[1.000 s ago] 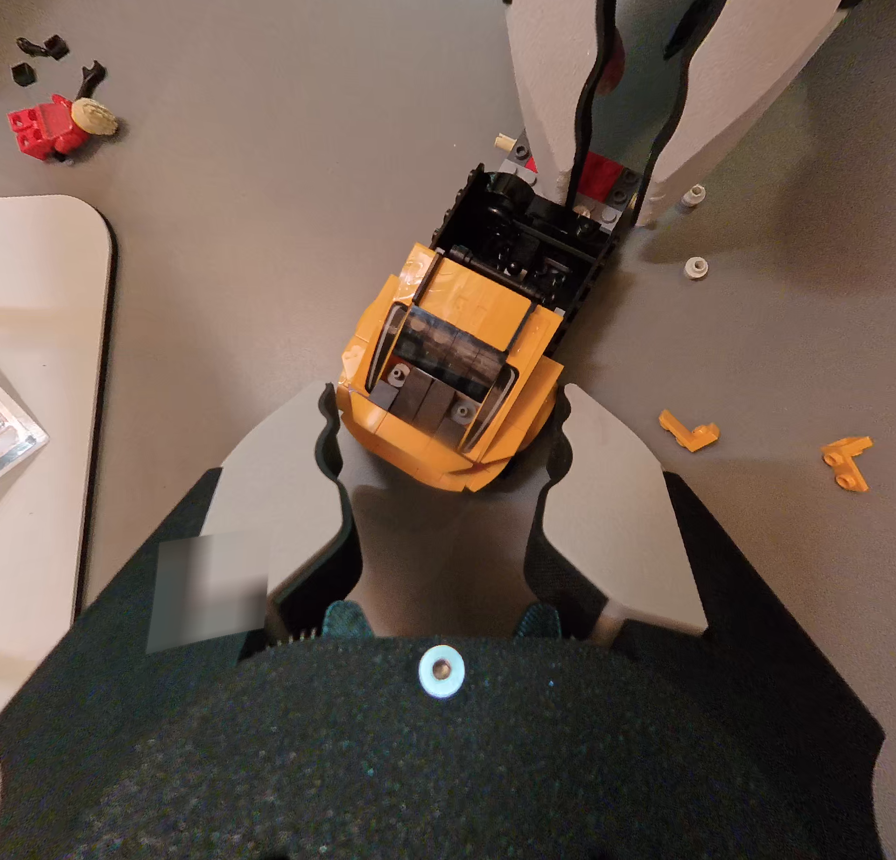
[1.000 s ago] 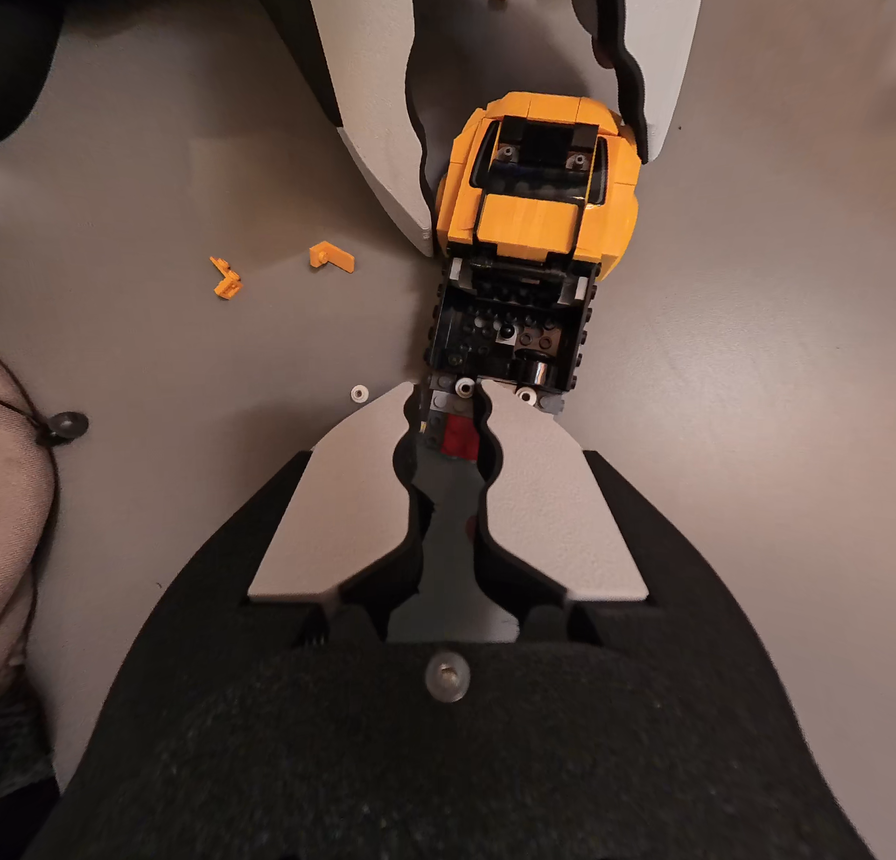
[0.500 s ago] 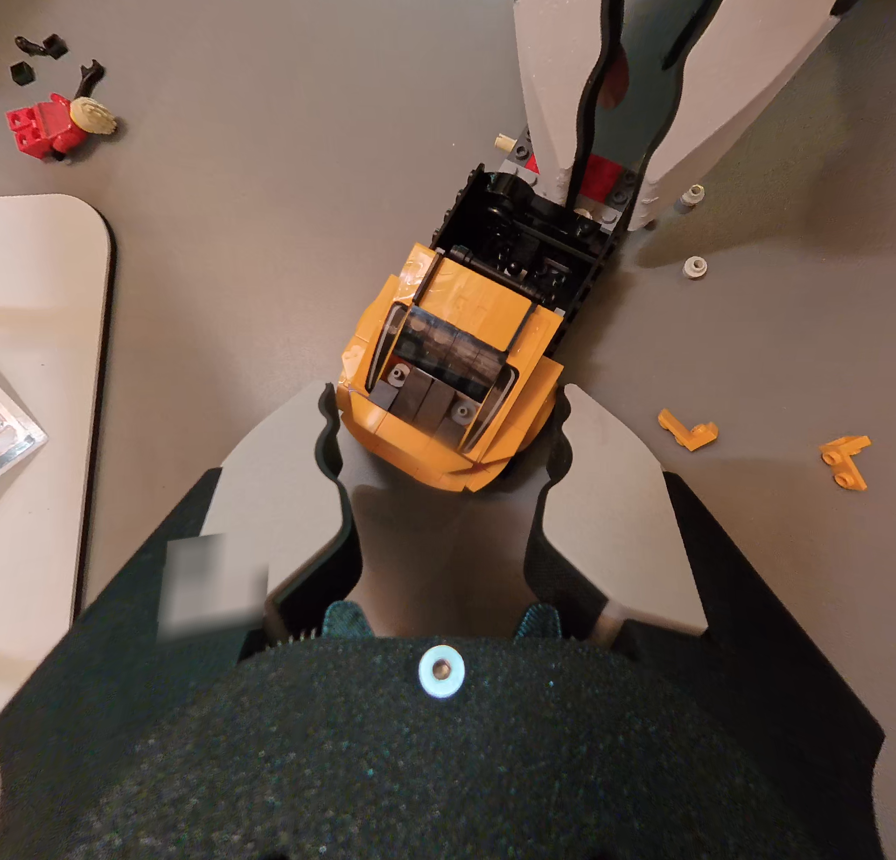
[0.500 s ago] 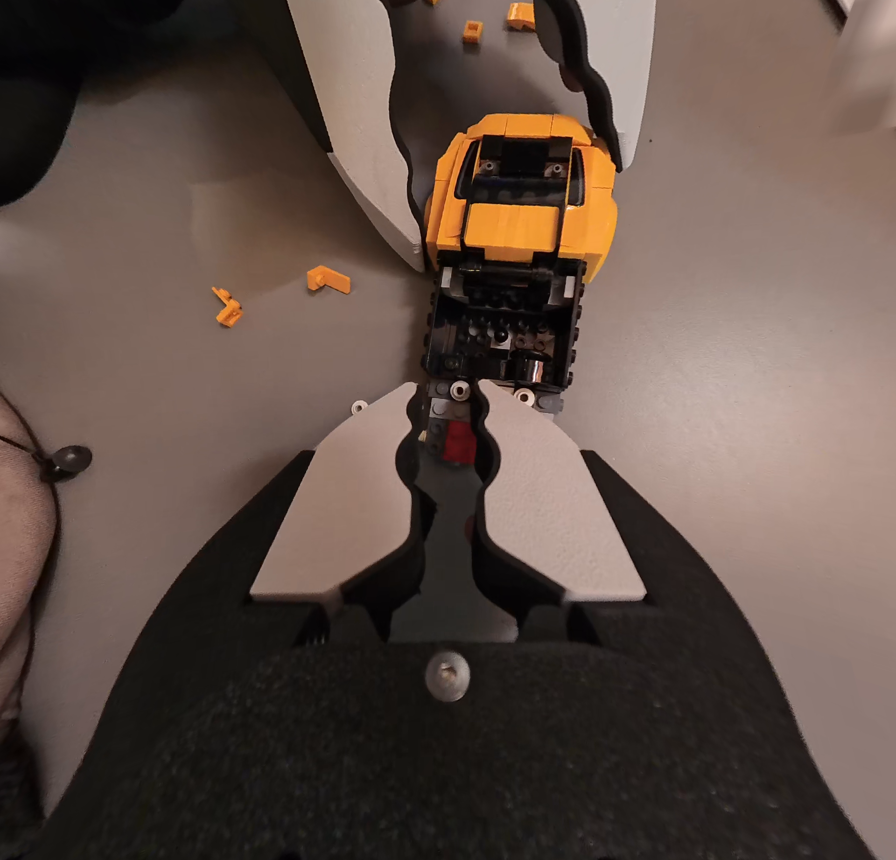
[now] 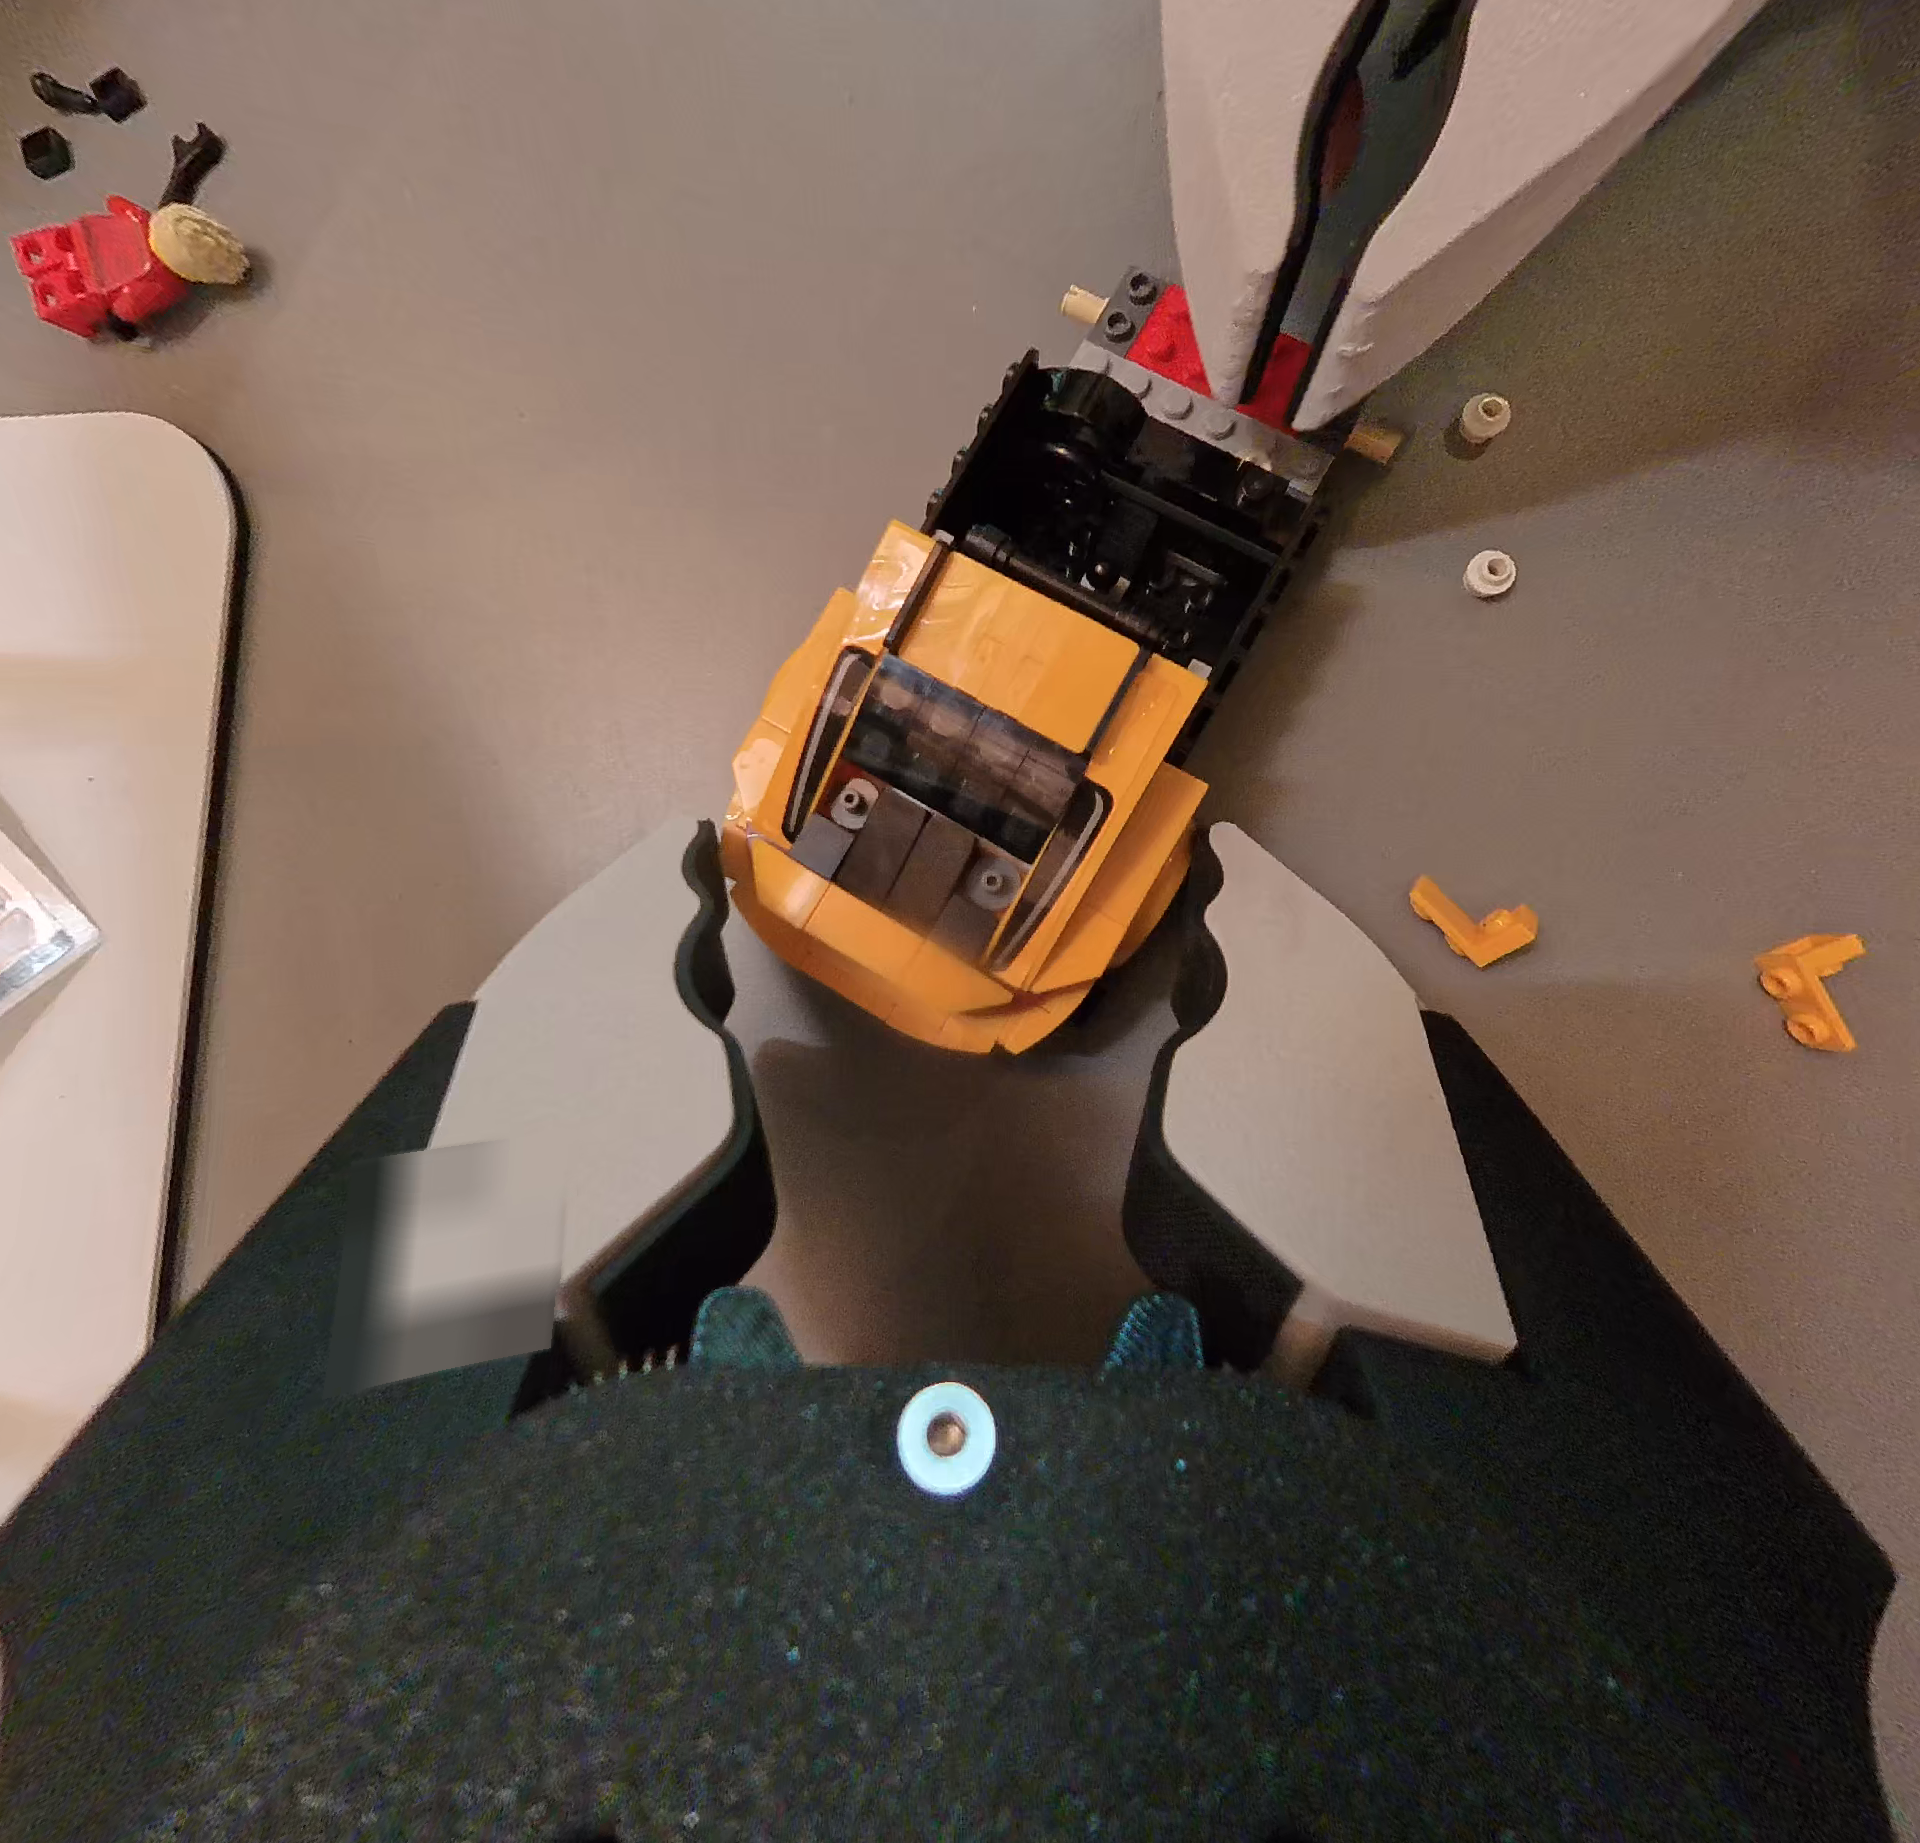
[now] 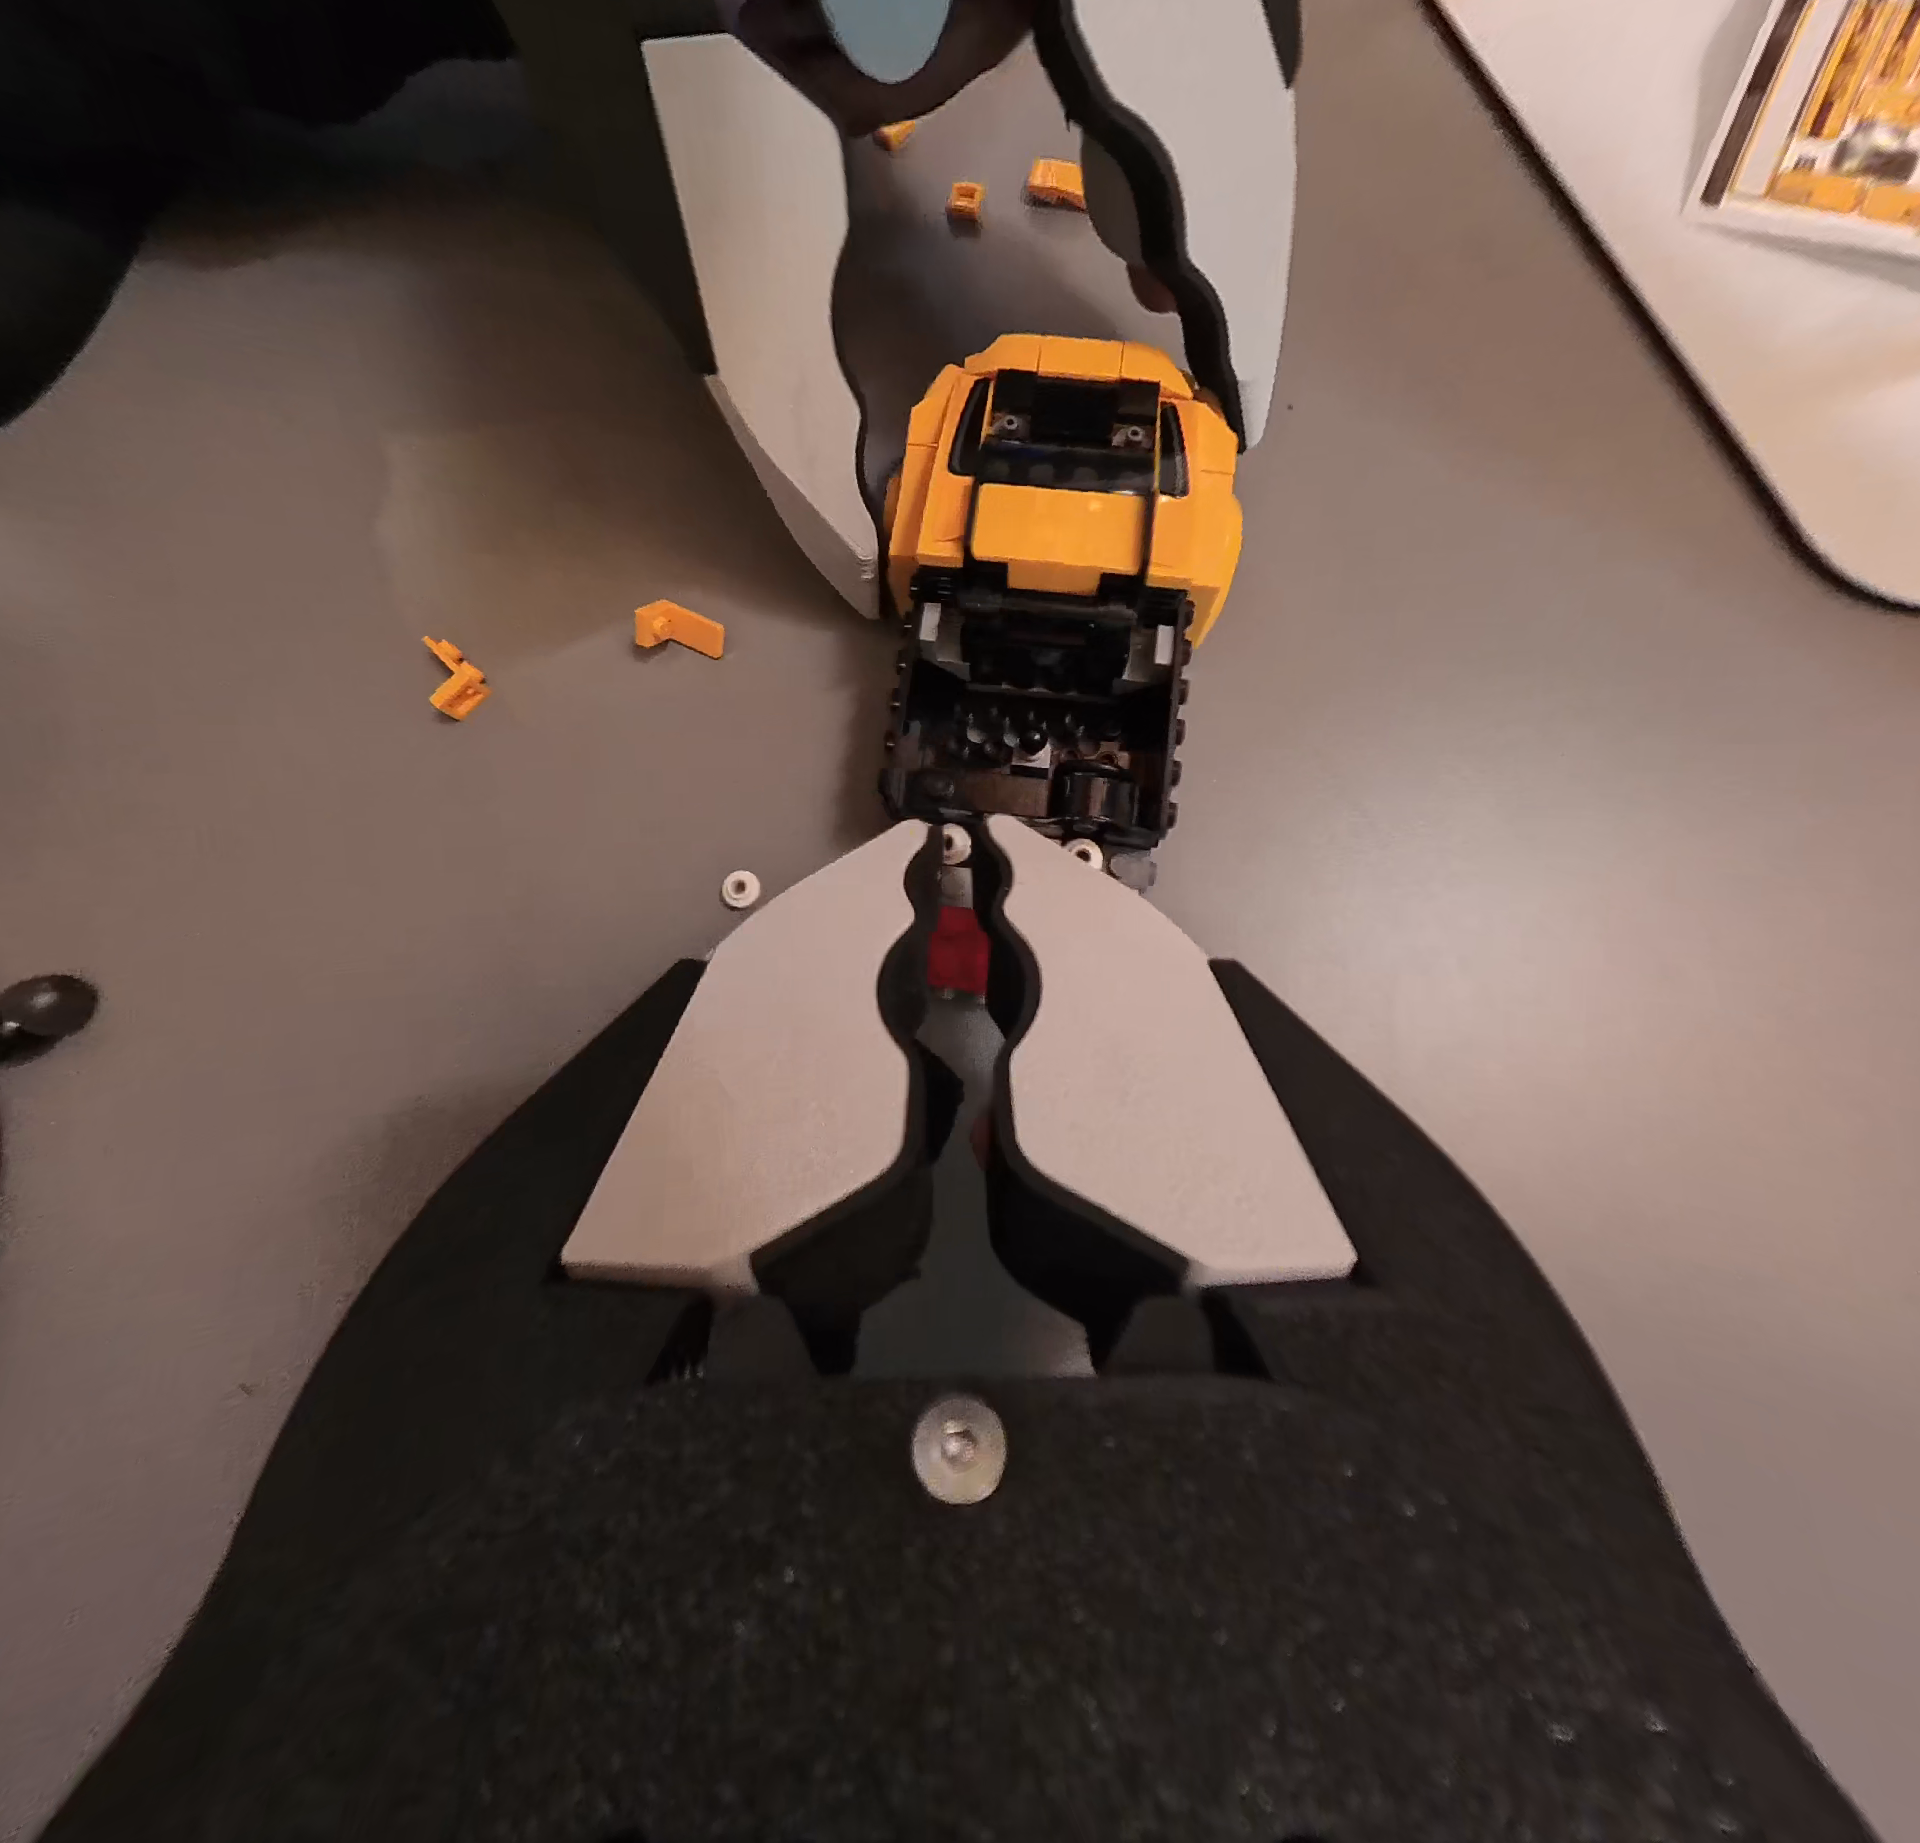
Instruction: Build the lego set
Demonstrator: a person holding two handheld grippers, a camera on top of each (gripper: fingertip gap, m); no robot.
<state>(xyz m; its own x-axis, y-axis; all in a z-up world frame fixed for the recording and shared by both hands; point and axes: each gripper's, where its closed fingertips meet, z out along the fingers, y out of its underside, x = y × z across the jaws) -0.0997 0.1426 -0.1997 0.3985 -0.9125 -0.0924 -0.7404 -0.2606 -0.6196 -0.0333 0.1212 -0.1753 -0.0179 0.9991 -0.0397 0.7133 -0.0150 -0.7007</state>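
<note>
Narrower than a second before, the right gripper (image 6: 961,843) had its jaws clamped on the red brick (image 6: 956,946) at the rear of the brick-built car (image 6: 1049,588), at 12 o'clock in its view. Matte grey tabletop (image 5: 623,443) lay beneath. That orange car, glossy and studded, showed an open black rear bay. Its nose sat between the wide-spread pads of the left gripper (image 5: 956,858), both touching its sides. Loose orange angle pieces (image 5: 1475,926) lay at 3 o'clock, a pale tray (image 5: 104,754) at 9.
</note>
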